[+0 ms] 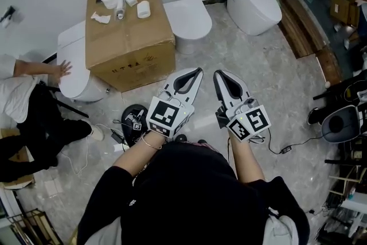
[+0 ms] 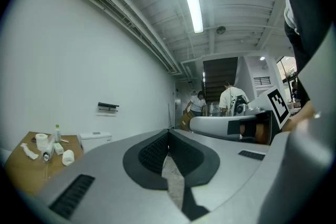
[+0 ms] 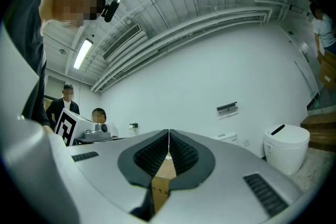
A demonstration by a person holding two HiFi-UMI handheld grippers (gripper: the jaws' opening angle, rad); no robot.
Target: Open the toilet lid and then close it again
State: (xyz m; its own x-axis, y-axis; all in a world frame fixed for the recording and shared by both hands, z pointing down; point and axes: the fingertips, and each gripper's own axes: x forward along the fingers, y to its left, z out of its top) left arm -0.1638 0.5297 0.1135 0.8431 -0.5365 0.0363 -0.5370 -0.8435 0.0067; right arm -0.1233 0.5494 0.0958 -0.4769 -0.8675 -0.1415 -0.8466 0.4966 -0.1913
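Toilet [image 1: 186, 15] gleaming there: smooth, glossy white ceramic. Next to it the cardboard box [image 1: 129, 49], matt brown, a soft paper roll [image 1: 143, 9] on top. Floor [image 1: 269, 83] is polished grey stone-look tile with a sheen. Left tool [image 1: 198, 70], right tool [image 1: 217, 73]: matt grey plastic, black ribbed pads [image 3: 152, 155]. Dark wooden planks [image 1: 297, 23] at the wall.

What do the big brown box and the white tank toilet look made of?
Big brown box: matte cardboard, by its tan colour and printed side. White tank toilet: likely glossy ceramic, by its sheen; closed lid may be plastic.
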